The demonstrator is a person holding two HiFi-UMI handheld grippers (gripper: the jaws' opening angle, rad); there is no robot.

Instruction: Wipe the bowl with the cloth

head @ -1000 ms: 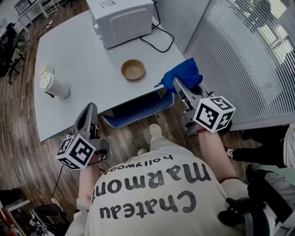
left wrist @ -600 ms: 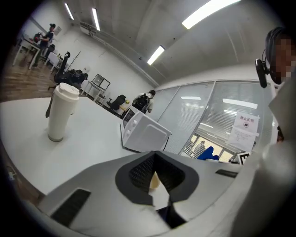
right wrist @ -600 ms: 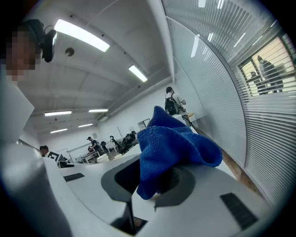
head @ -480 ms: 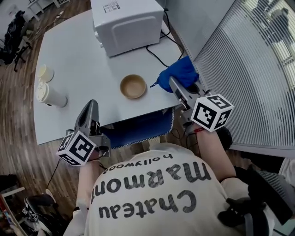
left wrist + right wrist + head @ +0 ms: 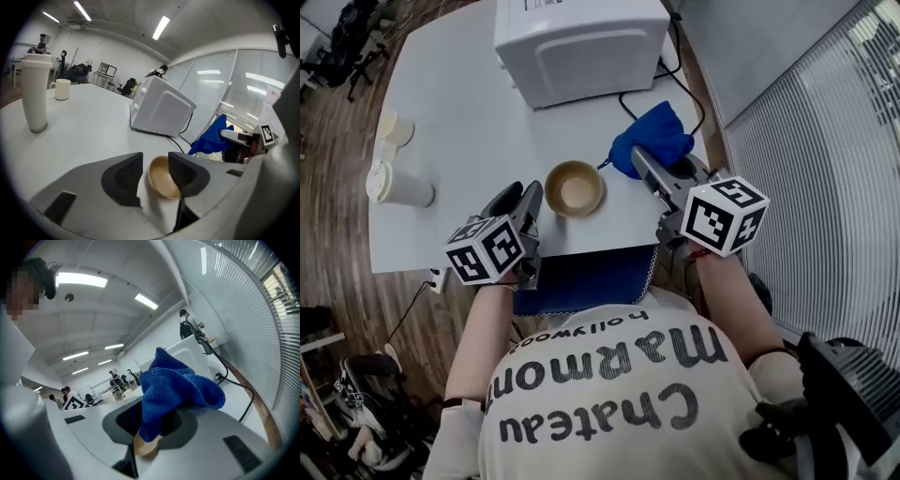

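Near the front edge of the broad white desk [image 5: 459, 122]: a small round tan wooden bowl [image 5: 575, 188], upright, mouth up, apparently empty. Round, so no long axis to line up with; any approach around the rim serves equally.

Left gripper [image 5: 156, 173] brought in low at the bowl's left side, tips just beside the near-left rim; touching or not, hard to say. Jaws opening at this moment, standing wide apart, pads pressing on nothing. Bowl framed in the gap just beyond the tips, its rim close to the right-hand pad in the left gripper view.

Right gripper [image 5: 154, 425] off to the bowl's right and rear, near it but apart, raised above the desk. Jaws clamped on a rumpled blue terry cloth [image 5: 652, 138], pinched at one fold, the rest bunched up above and ahead of the tips, toward the boxy white microwave oven [image 5: 581, 42].

Judging from this: no wiping begun yet; probably about to steady the bowl with the left before bringing the cloth in. Left plainly the nearer and level with the rim. Cloth lying right of and beyond the bowl, needing a swing left and down into the mouth. Better to close on the bowl's wall than to nudge it: looks light, likely to slide on the smooth desk. Lidded white paper cup [image 5: 398, 187] well apart at far left.
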